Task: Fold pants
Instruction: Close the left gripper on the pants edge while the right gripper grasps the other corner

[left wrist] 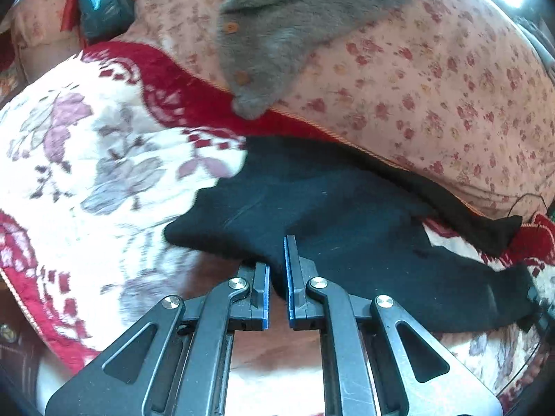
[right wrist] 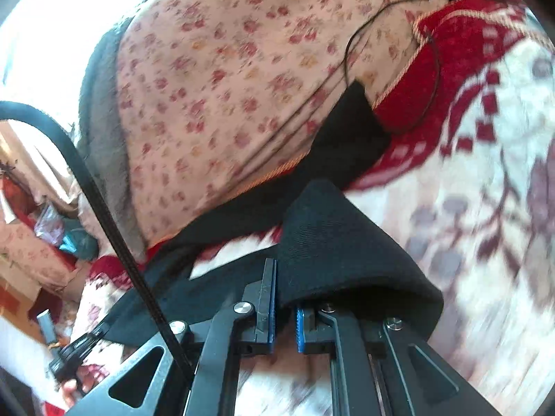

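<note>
The black pants (left wrist: 340, 208) lie spread over a white, red and purple floral blanket (left wrist: 86, 159). My left gripper (left wrist: 277, 263) is shut on the near edge of the pants, with black cloth between its blue pads. In the right wrist view my right gripper (right wrist: 285, 287) is shut on another part of the pants (right wrist: 333, 242), and the cloth drapes over its right finger. The other end of the pants runs back under a pink floral quilt.
A pink floral quilt (left wrist: 433, 79) is heaped behind the pants, with a grey fleece garment (left wrist: 277, 34) on it. A thin black cord (right wrist: 381, 34) loops over the quilt. A black strap (right wrist: 114, 228) crosses the right wrist view. Clutter lies at the far left (right wrist: 52, 232).
</note>
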